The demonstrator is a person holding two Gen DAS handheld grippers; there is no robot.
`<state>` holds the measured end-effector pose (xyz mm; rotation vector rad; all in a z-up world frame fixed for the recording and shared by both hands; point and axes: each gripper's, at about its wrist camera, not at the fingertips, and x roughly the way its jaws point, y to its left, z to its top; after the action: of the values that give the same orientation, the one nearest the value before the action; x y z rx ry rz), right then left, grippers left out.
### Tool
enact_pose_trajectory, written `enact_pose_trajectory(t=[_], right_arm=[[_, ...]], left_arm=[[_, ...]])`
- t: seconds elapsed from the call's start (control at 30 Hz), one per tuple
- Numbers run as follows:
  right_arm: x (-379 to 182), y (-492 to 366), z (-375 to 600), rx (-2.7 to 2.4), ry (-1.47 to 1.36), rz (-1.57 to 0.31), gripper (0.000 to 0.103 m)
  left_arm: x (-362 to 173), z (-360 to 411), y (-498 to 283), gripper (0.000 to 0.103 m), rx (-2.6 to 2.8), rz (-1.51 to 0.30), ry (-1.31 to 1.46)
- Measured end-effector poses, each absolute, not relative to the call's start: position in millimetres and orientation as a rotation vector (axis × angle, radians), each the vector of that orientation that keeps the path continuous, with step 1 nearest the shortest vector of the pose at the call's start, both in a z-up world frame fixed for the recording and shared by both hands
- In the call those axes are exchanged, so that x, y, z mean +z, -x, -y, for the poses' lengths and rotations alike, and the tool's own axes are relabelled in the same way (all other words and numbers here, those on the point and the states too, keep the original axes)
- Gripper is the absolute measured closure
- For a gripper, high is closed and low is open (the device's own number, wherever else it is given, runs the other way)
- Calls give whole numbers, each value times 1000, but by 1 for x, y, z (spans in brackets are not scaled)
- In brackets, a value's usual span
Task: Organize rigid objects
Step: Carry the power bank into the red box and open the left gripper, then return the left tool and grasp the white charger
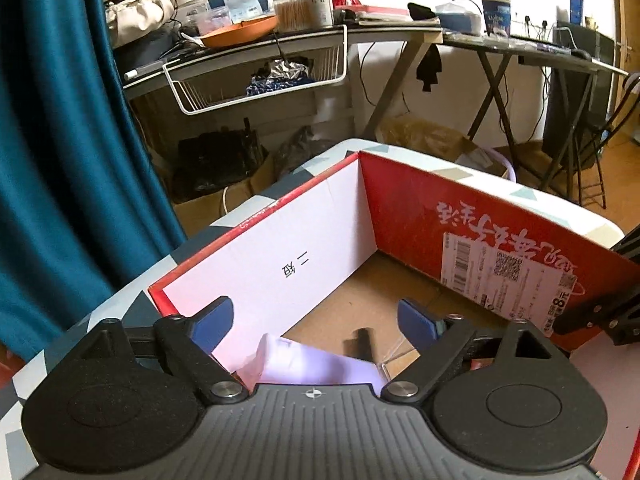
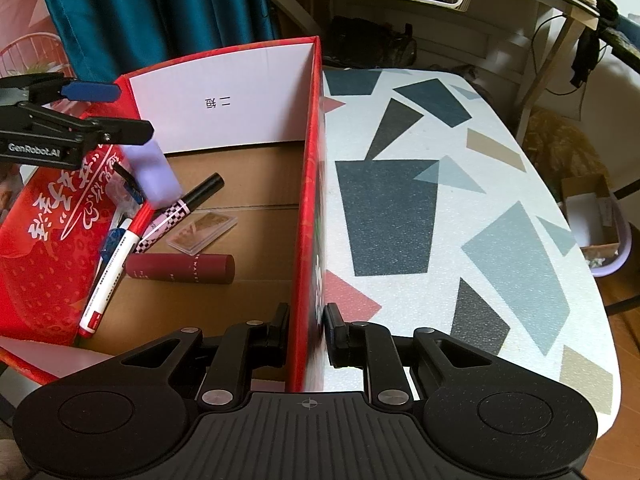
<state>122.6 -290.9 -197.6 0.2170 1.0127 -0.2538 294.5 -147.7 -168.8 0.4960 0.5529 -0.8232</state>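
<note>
A red cardboard box (image 1: 404, 212) stands open on the patterned table. My left gripper (image 1: 314, 324) hangs over its near corner, blue pads wide apart and open. Below the pads is a blurred pale lavender block (image 1: 316, 366), touched by neither pad. In the right wrist view that block (image 2: 154, 172) shows under the left gripper (image 2: 120, 112), above the box floor. On the floor lie a dark red tube (image 2: 180, 268), a checkered mascara (image 2: 180, 210), a clear card case (image 2: 202, 230) and a red-and-white marker (image 2: 110, 272). My right gripper (image 2: 308, 336) is shut on the box's right wall (image 2: 310, 200).
The table top (image 2: 440, 200) with grey, blue and red shapes stretches to the right of the box. Behind it stand a teal curtain (image 1: 60, 140), a cluttered desk (image 1: 280, 32) with a white wire basket (image 1: 256, 80), and a folding table with a chair (image 1: 580, 152).
</note>
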Motion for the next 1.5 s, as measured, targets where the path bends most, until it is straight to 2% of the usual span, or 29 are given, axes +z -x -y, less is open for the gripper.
enact_pose_trajectory(t=[0.4,0.7,0.83,1.0,1.17,1.23,1.27,1.3,1.5], right_arm=[[-198,-123,291,-250,-220,-1012,85],[-198,-121,292,-250,-222,-1012,85],[-198,-122,292,-249,-220,-1013,85],[-198,-122,291,-249,-216,-1015,85],[-198,-122,291,-249,-213,-1016,85],[-198,-122,291,-246,-211,-1017,85],[-198,-123,291,-245,-210,-1018,85],[-198,-123,291,-244,-210,-1018,85],[-198,-122,291,-248,-210,-1015,85]], left_arm=[[-138,65,-331,4,-619,-555,-259],[-166,-11,-381,6,-263,-634,-83],[-195,-9,-390,16,-214,-685,-117],[-226,0,-402,19,-208,-710,-212],[-245,2,-410,29,-180,-714,-261],[-250,-2,-413,54,-178,-741,-249],[-249,-6,-411,62,-195,-733,-210],[-249,-8,-410,66,-193,-738,-195],[-248,-6,-394,66,-228,-764,-234]])
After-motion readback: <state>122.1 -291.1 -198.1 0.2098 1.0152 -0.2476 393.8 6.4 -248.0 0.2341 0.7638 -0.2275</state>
